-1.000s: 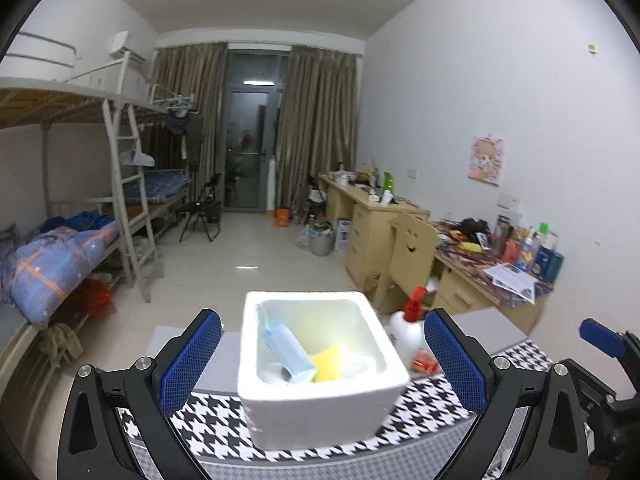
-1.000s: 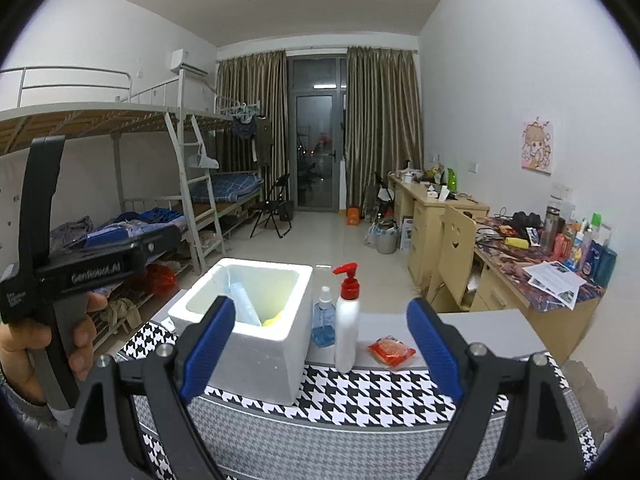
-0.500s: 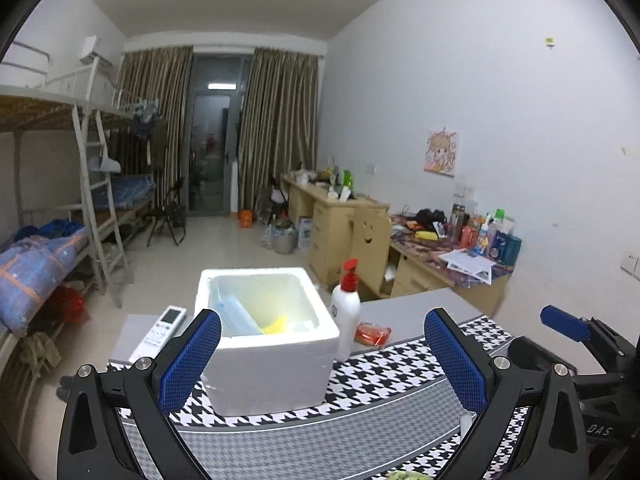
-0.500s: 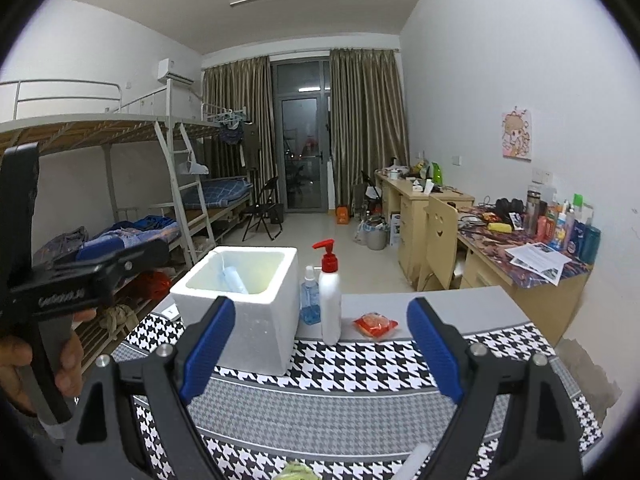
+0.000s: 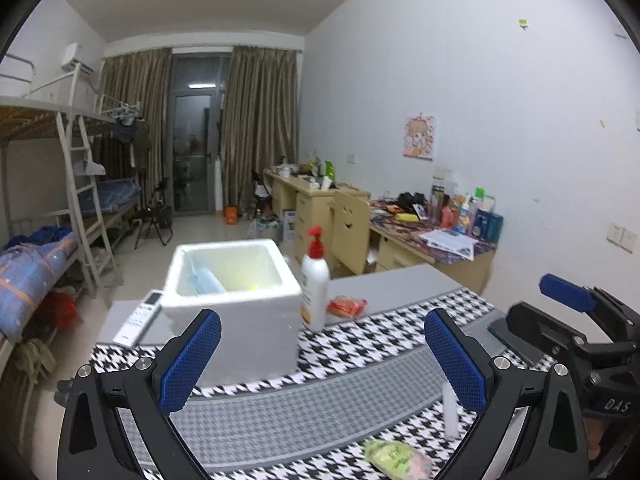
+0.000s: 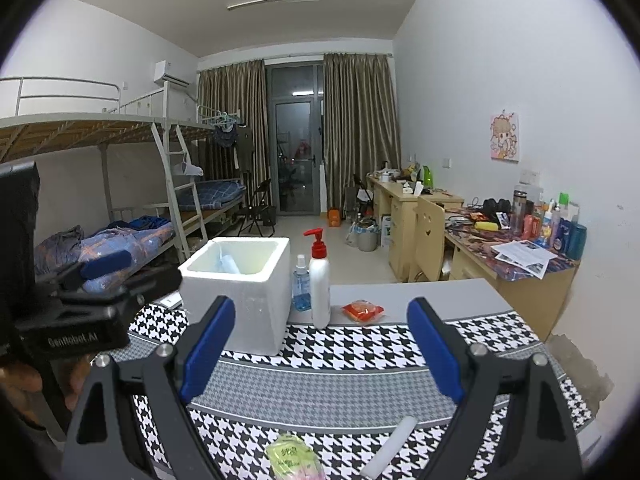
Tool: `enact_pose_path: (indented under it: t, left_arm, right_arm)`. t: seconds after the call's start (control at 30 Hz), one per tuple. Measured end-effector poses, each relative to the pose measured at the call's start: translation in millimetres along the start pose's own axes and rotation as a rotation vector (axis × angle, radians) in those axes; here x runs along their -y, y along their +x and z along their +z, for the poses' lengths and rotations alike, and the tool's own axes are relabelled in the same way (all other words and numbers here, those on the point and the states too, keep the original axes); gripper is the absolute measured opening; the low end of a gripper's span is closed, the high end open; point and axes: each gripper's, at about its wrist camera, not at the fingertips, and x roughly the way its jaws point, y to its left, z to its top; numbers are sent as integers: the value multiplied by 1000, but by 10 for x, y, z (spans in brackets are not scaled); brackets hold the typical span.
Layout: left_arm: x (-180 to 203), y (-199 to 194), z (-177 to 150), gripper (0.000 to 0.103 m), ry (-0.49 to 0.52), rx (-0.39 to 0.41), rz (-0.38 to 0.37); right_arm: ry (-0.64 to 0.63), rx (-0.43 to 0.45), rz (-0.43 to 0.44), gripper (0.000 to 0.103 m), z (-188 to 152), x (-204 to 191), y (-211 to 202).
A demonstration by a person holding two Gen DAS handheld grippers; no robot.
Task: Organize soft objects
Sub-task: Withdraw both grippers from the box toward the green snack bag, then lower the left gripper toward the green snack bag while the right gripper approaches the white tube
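A white foam box (image 5: 236, 300) (image 6: 240, 292) stands on the houndstooth tablecloth (image 5: 320, 412) (image 6: 340, 384), with a pale blue pack (image 5: 202, 280) and something yellow inside. A green soft packet (image 5: 396, 458) (image 6: 294, 460) and a white tube (image 5: 450, 412) (image 6: 390, 450) lie at the near edge. An orange packet (image 5: 346, 306) (image 6: 362, 312) lies beyond the pump bottle (image 5: 315, 280) (image 6: 320, 280). My left gripper (image 5: 320, 356) and right gripper (image 6: 316, 348) both stand open, with nothing between the fingers, back from the box.
A small blue spray bottle (image 6: 301, 284) stands beside the pump bottle. A white remote (image 5: 138, 318) lies left of the box. Bunk beds (image 6: 120, 208) fill the left of the room; desks (image 6: 512, 264) and a chair (image 5: 352, 224) line the right wall.
Both grippers have drawn back from the foam box, which looks smaller and farther. The green packet and white tube have come into view at the near edge. Jaws stayed open.
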Motion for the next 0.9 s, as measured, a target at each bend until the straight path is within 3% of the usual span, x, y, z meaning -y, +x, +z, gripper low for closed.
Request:
enact_pose_path:
  t: [0.33, 0.5, 0.9]
  left_arm:
    - [261, -13, -311, 102, 35, -30, -18]
    - [351, 30, -480, 102, 52, -30, 42]
    - [450, 237, -864, 102, 2, -100, 73]
  right_arm:
    - [17, -18, -49, 91, -269, 167, -41]
    - [47, -24, -51, 91, -395, 304, -111]
    - [19, -49, -105, 91, -723, 354, -170]
